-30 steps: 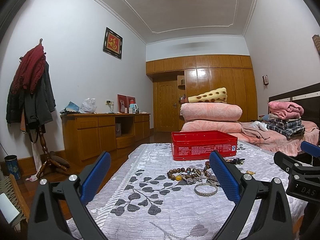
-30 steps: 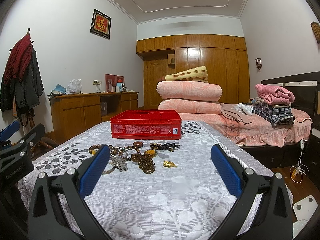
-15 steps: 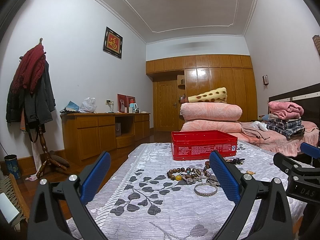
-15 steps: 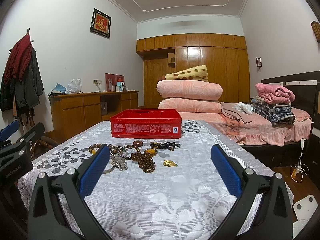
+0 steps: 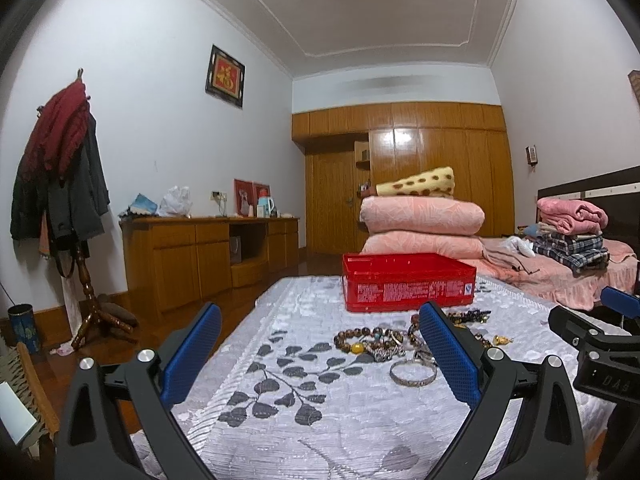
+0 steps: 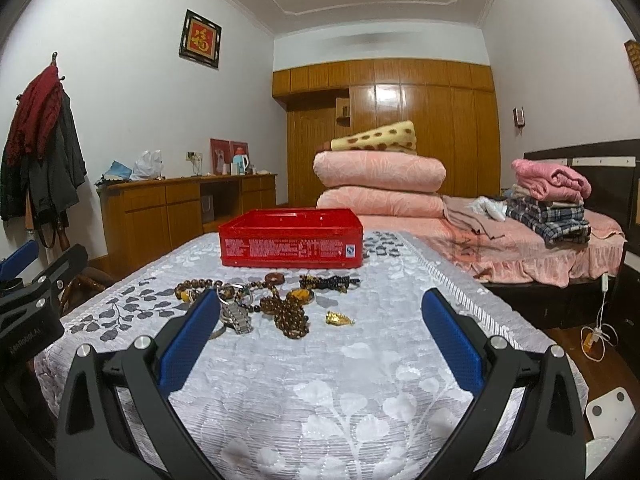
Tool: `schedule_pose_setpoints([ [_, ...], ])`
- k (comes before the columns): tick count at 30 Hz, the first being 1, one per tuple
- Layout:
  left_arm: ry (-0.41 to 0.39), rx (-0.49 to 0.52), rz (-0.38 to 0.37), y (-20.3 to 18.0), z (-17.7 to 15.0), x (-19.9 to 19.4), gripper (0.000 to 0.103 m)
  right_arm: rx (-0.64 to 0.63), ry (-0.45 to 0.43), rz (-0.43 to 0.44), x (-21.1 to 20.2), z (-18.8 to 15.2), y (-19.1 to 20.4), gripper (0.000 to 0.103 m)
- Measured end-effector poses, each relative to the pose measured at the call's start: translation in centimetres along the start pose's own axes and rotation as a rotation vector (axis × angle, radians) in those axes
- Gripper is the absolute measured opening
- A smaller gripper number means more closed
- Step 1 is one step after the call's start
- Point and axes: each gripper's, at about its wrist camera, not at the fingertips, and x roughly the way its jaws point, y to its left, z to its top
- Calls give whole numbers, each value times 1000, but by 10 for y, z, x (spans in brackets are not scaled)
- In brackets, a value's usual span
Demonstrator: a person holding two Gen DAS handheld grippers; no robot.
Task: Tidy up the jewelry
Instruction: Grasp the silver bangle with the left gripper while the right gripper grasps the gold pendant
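**Both claws hovering spread, jewelry lying untouched before the red box**

Compared with a second ago, almost nothing is changing: both views are holding the same framing, and no piece of jewelry is shifting.

The left claw [image 5: 320, 354] is hanging just above the worktop [image 5: 304, 412], which is wearing a white quilted cover with grey leaves. Its blue pads are standing wide apart and gripping nothing, exactly as before. The right claw [image 6: 320, 336] is likewise staying spread and empty over the same cover, its left pad overlapping the near edge of the jewelry heap in the right wrist view.

The jewelry is sitting in a loose cluster on the worktop, just in front of the red box [image 6: 291, 243], which is resting further back with its open top up. In the cluster, a brown bead bracelet [image 5: 356, 338] with a yellow bead is lying at the left, a silver bangle [image 5: 413, 373] is lying nearest the left claw, and a metal watch band [image 6: 237, 318] is sitting beside a heap of dark brown beads [image 6: 290, 316]. A small gold pendant [image 6: 339, 318] is lying slightly apart to the right, and a dark bead strand [image 6: 330, 281] is stretching nearest the box. All of it is remaining outside the box.

In the left wrist view the right claw's black frame is showing at the right edge, as it did earlier.
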Motion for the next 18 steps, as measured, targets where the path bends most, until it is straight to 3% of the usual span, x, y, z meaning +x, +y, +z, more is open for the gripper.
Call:
schedule_pose_setpoints([
  [8, 178, 9, -60, -10, -3, 29, 97, -8, 159, -33, 28, -3, -10, 98],
  [14, 310, 19, -135, -27, -5, 56, 96, -2, 292, 14, 62, 0, -21, 98],
  [18, 396, 32, -178, -40, -9, 79, 87, -13, 359, 26, 88, 3, -26, 94],
])
